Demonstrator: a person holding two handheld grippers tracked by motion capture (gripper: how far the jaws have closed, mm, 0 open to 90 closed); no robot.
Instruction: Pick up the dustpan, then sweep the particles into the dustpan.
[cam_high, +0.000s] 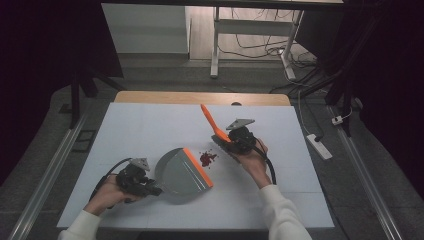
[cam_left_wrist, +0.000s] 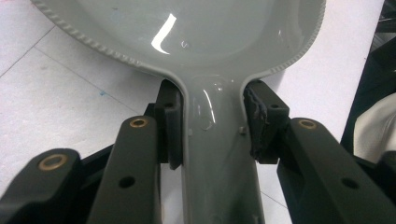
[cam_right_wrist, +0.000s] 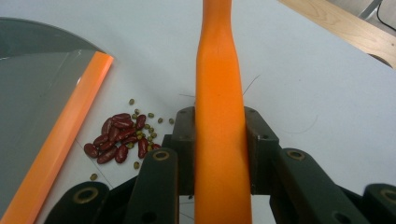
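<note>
Sweeping too hard with the brush (cam_right_wrist: 219, 116), clamped in the right gripper (cam_high: 235, 140), could scatter beans (cam_right_wrist: 119, 137) past the dustpan (cam_high: 182, 175), gripped by the left gripper (cam_left_wrist: 212, 126).

The grey dustpan (cam_high: 181, 174) lies flat on the white table, its orange lip (cam_high: 198, 167) facing a small heap of red beans (cam_high: 207, 158) just beside it; its handle points toward the person. The orange brush handle (cam_high: 211, 122) slants upward beyond the beans.
</note>
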